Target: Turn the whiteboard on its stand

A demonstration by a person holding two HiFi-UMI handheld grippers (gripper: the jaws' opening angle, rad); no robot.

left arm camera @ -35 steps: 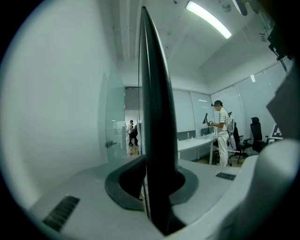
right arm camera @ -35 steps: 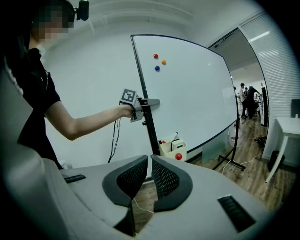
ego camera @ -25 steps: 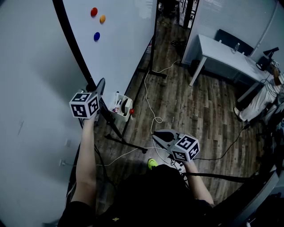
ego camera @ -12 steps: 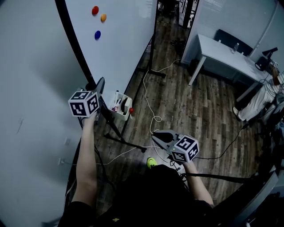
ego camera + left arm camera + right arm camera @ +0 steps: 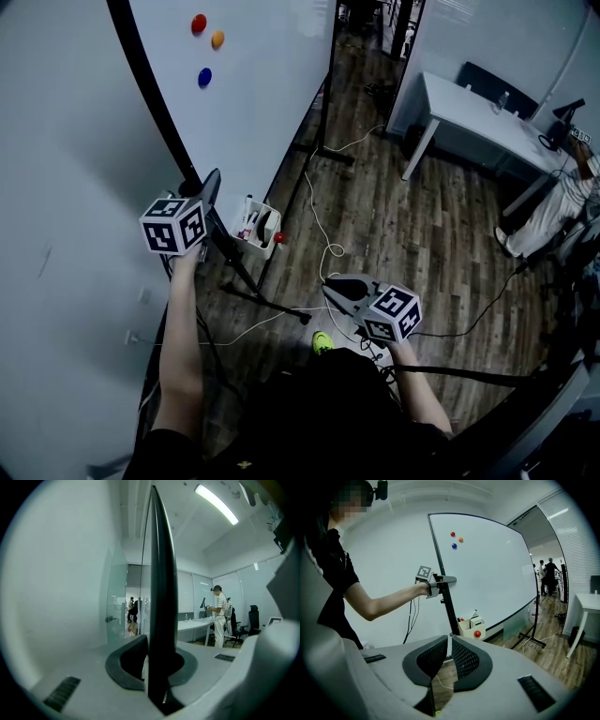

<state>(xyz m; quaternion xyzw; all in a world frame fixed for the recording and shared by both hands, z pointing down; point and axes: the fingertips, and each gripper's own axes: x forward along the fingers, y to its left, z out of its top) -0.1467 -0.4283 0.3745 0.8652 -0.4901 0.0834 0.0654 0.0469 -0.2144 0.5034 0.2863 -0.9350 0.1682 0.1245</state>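
The whiteboard (image 5: 258,84) stands on its stand at the upper left, carrying red, orange and blue magnets (image 5: 199,24). Its black frame edge (image 5: 150,89) runs down to my left gripper (image 5: 210,184), which is shut on that edge. In the left gripper view the dark edge (image 5: 161,592) rises upright between the pads of my left gripper (image 5: 158,665). My right gripper (image 5: 343,287) hangs low over the wood floor, shut with nothing in it. The right gripper view shows the whiteboard (image 5: 492,569) ahead, my left gripper (image 5: 444,579) on its edge, and my right gripper (image 5: 450,654) in the foreground.
A white box (image 5: 258,225) with markers and a red ball hangs at the board's lower edge. The stand's black feet (image 5: 272,305) and white cables (image 5: 319,225) lie on the floor. A white desk (image 5: 487,122) stands at the right, with a person (image 5: 553,211) beyond it.
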